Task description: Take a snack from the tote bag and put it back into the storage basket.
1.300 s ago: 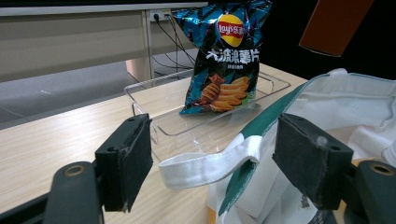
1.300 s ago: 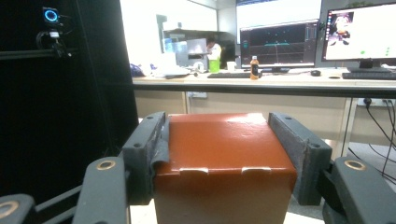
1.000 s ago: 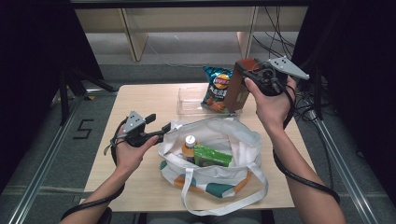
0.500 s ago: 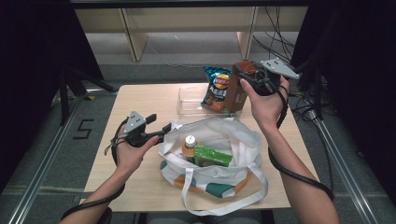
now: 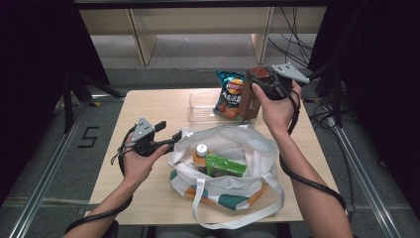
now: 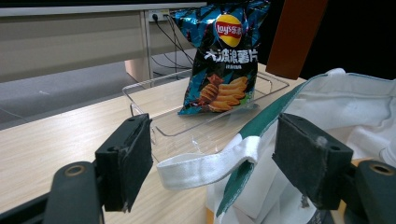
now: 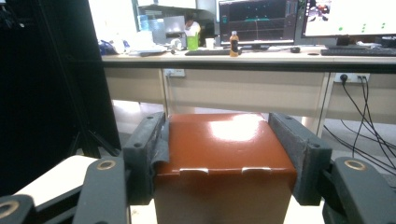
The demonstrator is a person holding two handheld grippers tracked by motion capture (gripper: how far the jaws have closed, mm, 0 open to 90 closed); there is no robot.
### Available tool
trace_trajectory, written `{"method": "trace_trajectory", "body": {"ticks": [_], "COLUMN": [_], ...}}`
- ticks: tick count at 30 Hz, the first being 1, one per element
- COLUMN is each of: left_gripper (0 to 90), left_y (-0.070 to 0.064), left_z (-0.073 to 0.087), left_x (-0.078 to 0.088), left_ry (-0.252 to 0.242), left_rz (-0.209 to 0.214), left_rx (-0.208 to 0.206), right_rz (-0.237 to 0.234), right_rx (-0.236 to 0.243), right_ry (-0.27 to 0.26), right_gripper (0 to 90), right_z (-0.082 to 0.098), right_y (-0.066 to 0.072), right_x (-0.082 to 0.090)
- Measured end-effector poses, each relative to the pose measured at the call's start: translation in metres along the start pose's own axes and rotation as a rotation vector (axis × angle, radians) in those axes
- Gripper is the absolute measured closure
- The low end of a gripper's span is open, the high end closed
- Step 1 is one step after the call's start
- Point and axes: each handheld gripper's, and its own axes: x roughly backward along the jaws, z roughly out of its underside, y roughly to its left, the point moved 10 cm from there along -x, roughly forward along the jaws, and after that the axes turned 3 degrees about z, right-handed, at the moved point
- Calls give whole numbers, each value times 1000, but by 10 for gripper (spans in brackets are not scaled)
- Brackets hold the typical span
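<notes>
My right gripper [image 5: 258, 79] is shut on a brown carton [image 5: 249, 101], held upright above the table's far side next to a blue chips bag [image 5: 229, 94]. In the right gripper view both pads press the sides of the carton [image 7: 224, 149]. My left gripper [image 5: 171, 132] stands open at the left rim of a white tote bag [image 5: 247, 146]. Its jaws straddle the bag's white strap [image 6: 201, 168] without pressing it. Inside the bag lie a bottle [image 5: 200, 153] and a green packet [image 5: 225, 166].
A clear plastic tray [image 5: 200, 106] sits at the far middle of the wooden table [image 5: 148, 106], with the chips bag [image 6: 224, 56] leaning in it. Cables run down the right side. A desk with monitors [image 7: 261, 18] stands far behind.
My right hand has carried the brown carton a little to the left and lower, closer to the chips bag. My left hand has stayed put at the bag's rim.
</notes>
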Motion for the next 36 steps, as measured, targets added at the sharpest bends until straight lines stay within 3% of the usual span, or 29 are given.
{"method": "trace_trajectory", "body": {"ticks": [10,36], "left_gripper": [269,269], "left_y": [0,-2], "left_z": [-1,0], "left_x": [0,0], "left_ry": [-3,0], "left_rz": [1,4], "left_rx": [-1,0], "right_rz": [37,74], "right_rx": [-4,-6], "right_ry": [-2,22], "right_gripper": [398,398], "right_z": [4,18], "right_y": [-4,-6], "right_x": [-11,-35]}}
